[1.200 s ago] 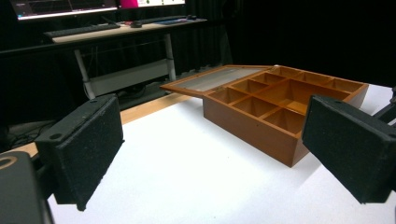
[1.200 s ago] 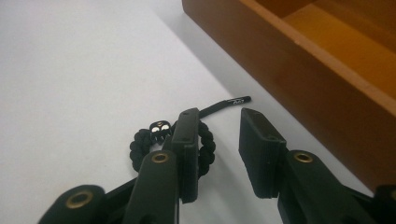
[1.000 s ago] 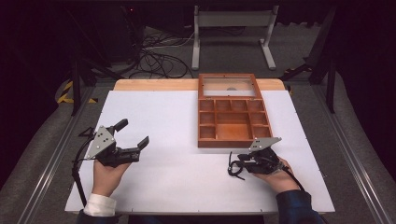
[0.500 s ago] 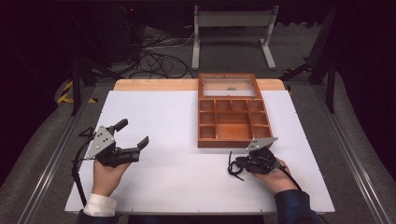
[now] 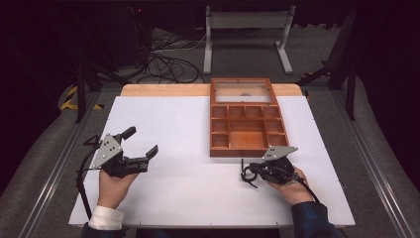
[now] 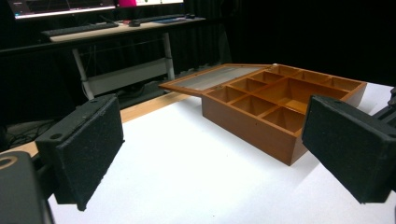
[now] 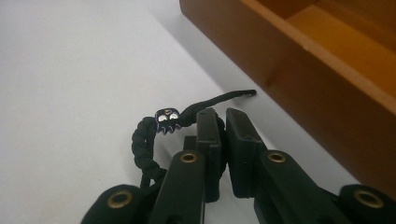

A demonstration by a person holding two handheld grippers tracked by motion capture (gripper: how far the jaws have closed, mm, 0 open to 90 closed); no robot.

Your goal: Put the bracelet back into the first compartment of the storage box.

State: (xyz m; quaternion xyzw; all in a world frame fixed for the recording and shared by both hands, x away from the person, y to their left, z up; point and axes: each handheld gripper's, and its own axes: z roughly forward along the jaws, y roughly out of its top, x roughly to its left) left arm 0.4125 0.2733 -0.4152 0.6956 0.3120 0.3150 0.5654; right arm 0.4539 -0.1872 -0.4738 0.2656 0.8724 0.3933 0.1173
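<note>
Right hand-held gripper (image 7: pixel 223 116), lower centre of the right gripper view: jaws have just been closing and now stand nearly together, pinching the black braided cord bracelet (image 7: pixel 154 140). The grip sits on the braid just past the small dark skull bead (image 7: pixel 167 120). A loop of braid bulges to the left of the jaws; a thin tail end runs up and right, its tip near the wall of the wooden box (image 7: pixel 299 60).

High view: right hand-held gripper (image 5: pixel 250 173) low on the white tabletop (image 5: pixel 173 129), lower right of centre, just below the front right corner of the wooden box (image 5: pixel 246 118), whose glazed lid lies folded open toward the top of the frame. Bracelet (image 5: pixel 249 173) reads as a dark tangle at the jaw tips; whether it is lifted or resting on the tabletop is hard to tell.

Left hand-held gripper (image 5: pixel 141 148), lower left of the high view: jaws wide apart, nothing between them, well apart from the box.

Handling, by judgement: bracelet is light, soft and limp, so it will droop and swing from any single pinch. The braid is thick and rough enough to grip well. The bead is hard and smooth, likely to slip, so best avoided. The thin tail is too slight for a sure hold. Mid-braid beside the bead looks the best purchase.
</note>
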